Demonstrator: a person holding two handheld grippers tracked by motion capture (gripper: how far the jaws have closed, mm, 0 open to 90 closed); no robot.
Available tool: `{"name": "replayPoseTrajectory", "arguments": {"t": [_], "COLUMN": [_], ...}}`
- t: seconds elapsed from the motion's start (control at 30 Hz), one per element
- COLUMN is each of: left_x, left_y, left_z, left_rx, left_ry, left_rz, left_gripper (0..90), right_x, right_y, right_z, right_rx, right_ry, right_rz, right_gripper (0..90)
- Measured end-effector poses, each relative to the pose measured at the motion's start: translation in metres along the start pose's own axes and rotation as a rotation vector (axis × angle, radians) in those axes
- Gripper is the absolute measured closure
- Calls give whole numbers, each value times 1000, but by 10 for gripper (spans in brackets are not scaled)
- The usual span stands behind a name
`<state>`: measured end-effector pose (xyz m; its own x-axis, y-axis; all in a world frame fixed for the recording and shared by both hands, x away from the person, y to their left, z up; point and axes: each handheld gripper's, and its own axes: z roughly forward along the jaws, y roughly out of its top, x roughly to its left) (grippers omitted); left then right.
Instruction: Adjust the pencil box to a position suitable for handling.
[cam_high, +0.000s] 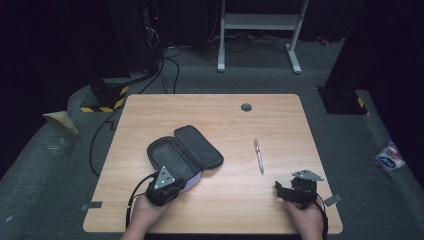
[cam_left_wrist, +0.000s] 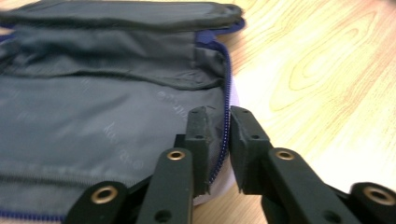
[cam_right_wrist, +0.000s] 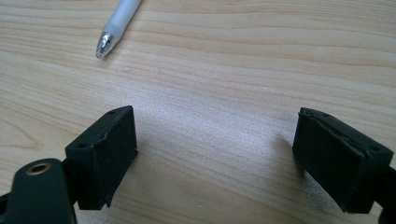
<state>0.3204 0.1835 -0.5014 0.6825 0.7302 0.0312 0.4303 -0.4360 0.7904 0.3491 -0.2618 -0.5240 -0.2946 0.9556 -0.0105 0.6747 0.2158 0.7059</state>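
Low in the high view, left of centre, the left gripper (cam_high: 172, 184) sits at the near edge of the open black fabric pencil case with a blue zipper (cam_high: 184, 152). In the left gripper view its jaws are clenched on the case's zippered rim (cam_left_wrist: 223, 140), the blue zipper teeth and a fold of dark lining pinched between the pads, and the pale underside of the case shows just below them. At the lower right of the high view the right gripper (cam_high: 285, 186) rests on the light wooden table (cam_high: 220, 120), its jaws released and standing wide apart with only bare wood between them. Just beyond it, right of centre, lies the white pen with a silver tip (cam_high: 258, 156), well apart from the case; in the right gripper view its tip (cam_right_wrist: 103, 46) points toward the jaws from the upper left. Farther back the case's lid lies flipped open toward the table's middle
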Motion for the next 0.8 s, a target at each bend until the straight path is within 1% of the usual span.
{"name": "replayPoseTrajectory", "arguments": {"t": [0.03,0.07,0.1,0.17,0.2,0.23,0.27,0.33,0.37,0.4,0.43,0.53,0.57,0.67,0.73,0.8], "left_x": [0,-5,-5,-10,-13,-13,-16,-17,-19,-21,-24,-26,-27,-28,-31,-31], "left_y": [0,2,2,3,5,5,7,8,8,9,12,14,15,16,18,19], "left_z": [0,2,2,5,6,6,9,10,11,13,15,16,19,21,23,23], "left_rx": [0,-3,-3,-4,-9,-9,-17,-22,-23,-25,-25,-29,-35,-38,-42,-43], "left_ry": [0,-1,-1,-3,-7,-7,-14,-14,-21,-17,-20,-20,-13,-10,-1,-5], "left_rz": [0,4,4,18,18,18,4,3,-5,-3,-9,-17,-24,-30,-25,-30], "left_gripper": [816,826,835,848,852,856,859,861,866,866,867,869,869,869,869,868], "right_x": [0,0,0,0,0,0,0,0,0,0,0,0,0,0,0,0], "right_y": [0,0,0,0,0,0,0,0,0,0,0,0,0,0,0,0], "right_z": [0,0,0,0,0,0,0,0,0,0,0,0,0,0,0,0], "right_rx": [0,-1,-1,-2,0,0,-3,-1,-2,-2,-1,-1,-1,-4,-4,-4], "right_ry": [0,0,0,0,0,0,0,0,1,1,0,0,0,2,3,3], "right_rz": [0,-2,-2,-3,-3,-3,-3,-3,-3,-3,-3,-3,-3,-5,-4,-6], "right_gripper": [135,135,135,135,135,135,135,136,137,137,137,137,136,142,142,142]}}
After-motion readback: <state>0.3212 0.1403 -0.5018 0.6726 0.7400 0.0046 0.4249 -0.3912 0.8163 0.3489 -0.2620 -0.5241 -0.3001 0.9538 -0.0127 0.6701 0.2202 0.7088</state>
